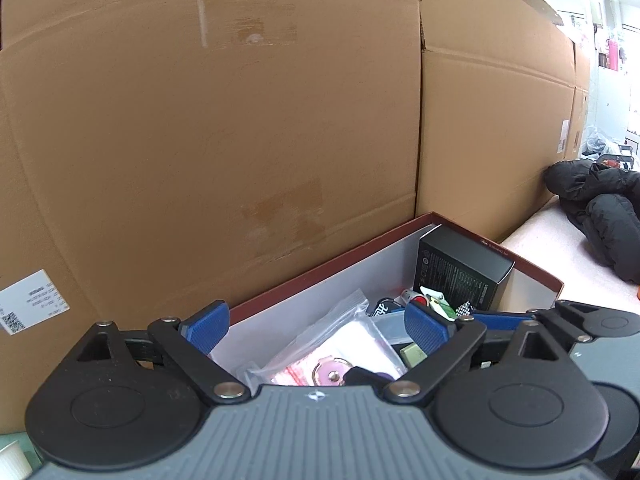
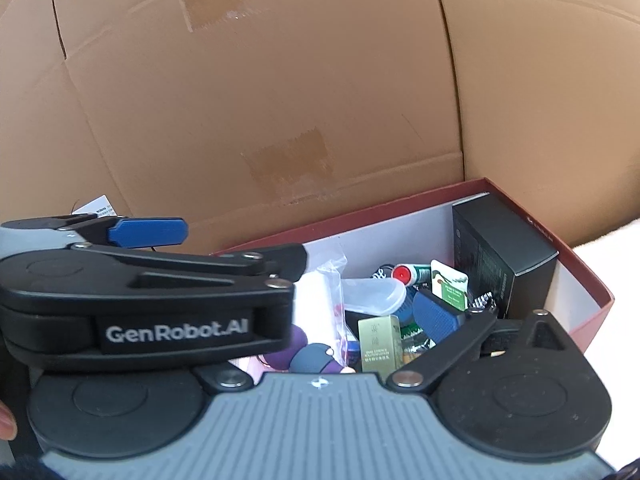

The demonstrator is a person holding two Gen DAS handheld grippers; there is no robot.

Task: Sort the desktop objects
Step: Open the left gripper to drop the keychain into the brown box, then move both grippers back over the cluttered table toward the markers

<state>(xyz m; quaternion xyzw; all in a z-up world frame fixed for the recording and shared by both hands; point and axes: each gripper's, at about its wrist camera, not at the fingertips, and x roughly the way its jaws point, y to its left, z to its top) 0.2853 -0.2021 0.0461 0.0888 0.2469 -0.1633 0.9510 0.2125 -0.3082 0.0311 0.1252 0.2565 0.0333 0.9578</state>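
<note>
A red-rimmed box with white inner walls [image 1: 320, 284] [image 2: 592, 292] holds mixed small items: a black carton [image 1: 460, 268] [image 2: 500, 252], a clear zip bag with pink contents [image 1: 340, 344], a gold packet [image 2: 378, 344], a red-capped tube [image 2: 404, 274] and a green-and-white packet [image 2: 450, 288]. My left gripper [image 1: 316, 332] is open and empty above the box's near end. It also shows in the right wrist view [image 2: 148, 232], crossing in front of my right gripper. My right gripper [image 2: 316, 312] is open and empty over the box; its left finger is hidden.
Large brown cardboard boxes [image 1: 240, 120] [image 2: 280, 100] stand as a wall right behind the red box. A black padded jacket [image 1: 600, 208] lies on the pale surface at the right. A white label [image 1: 32, 300] sticks to the cardboard at the left.
</note>
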